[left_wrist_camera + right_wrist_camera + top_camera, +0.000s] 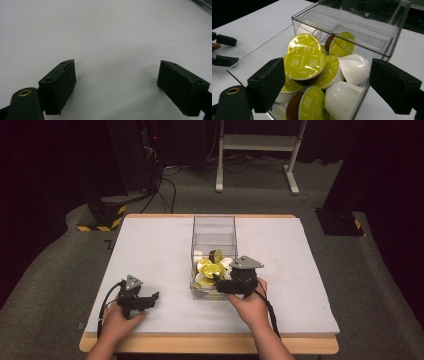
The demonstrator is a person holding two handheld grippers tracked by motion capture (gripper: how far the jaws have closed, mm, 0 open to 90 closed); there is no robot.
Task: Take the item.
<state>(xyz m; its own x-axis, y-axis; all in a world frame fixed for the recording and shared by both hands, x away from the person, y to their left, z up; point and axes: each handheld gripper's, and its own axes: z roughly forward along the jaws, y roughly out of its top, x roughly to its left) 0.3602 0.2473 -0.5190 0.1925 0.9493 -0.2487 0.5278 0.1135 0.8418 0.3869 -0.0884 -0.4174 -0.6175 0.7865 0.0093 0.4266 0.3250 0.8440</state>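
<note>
Presently, I record the white table (150,245) as the largest item, bare apart from one container and the two tools. The clear plastic box (214,227) stands near the middle of it, long side running near to far, open at the top so that its contents can be reached from above. Its far half looks empty; the coffee capsules (210,269) are heaped in the near half, where the right hand can get at them.

In the right gripper view the heap is a mix of yellow-lidded and plain white capsules, lying tilted at all angles. One yellow-lidded capsule (304,64) sits topmost, lid facing the camera, and in my judgement it is the easiest pick.

My right gripper (226,285) is held at the near right corner of the box, just over the rim, jaws spread wide and holding nothing. It is angled down into the heap, which I read as lining up for a pick.

My left gripper (142,300) rests on the table at the near left, well apart from the box, jaws likewise spread with nothing between them; I judge it parked out of the way.
</note>
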